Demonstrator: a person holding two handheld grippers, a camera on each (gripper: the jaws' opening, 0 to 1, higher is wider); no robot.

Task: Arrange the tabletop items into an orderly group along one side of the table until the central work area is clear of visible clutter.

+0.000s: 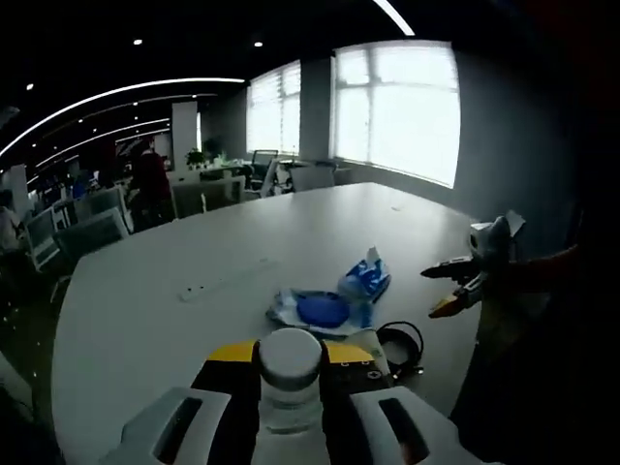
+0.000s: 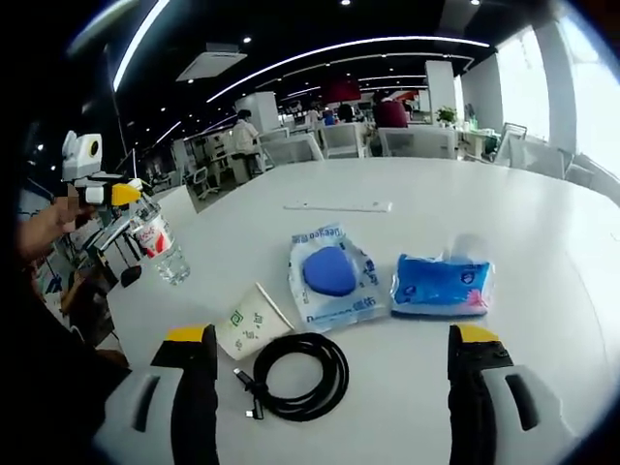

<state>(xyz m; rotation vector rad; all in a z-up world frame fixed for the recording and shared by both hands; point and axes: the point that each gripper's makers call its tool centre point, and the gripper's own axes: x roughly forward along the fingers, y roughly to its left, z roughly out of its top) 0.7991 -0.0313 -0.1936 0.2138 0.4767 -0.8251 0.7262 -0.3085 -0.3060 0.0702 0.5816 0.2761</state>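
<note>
The water bottle (image 1: pixel 289 383) stands between the left gripper's (image 1: pixel 289 412) two jaws in the left gripper view, its white cap toward the camera and the clear body pinched from both sides, so these tongs are closed on it. Beyond it on the white table (image 1: pixel 194 252) lie a flat packet with a blue pad inside (image 1: pixel 315 310), a blue tissue pack (image 1: pixel 366 279) and a coiled black cable (image 1: pixel 402 344); the other gripper (image 1: pixel 455 286) enters from the right with its jaws apart and nothing between them. The bottle looks light and thin-walled, likely to dent and slip if squeezed hard, so a hold around the body below the cap seems safest. In the right gripper view, the right gripper's (image 2: pixel 329 373) jaws stand wide apart and empty, above the cable (image 2: pixel 295 376). A paper cup (image 2: pixel 250 325) lies on its side just beside the coil, the packet (image 2: pixel 331 276) sits behind it and the tissue pack (image 2: pixel 441 284) to its right, apart from the packet. At the left of this view the bottle (image 2: pixel 160 244) hangs tilted in the left gripper (image 2: pixel 121 208), lifted off the table. The cable is limp and will sag, so gripping across several loops at once seems wise; the cup is crushable and best taken lightly at the rim; the tissue pack and packet are soft, light and slippery film, better pinched at an edge or pushed along the table.
</note>
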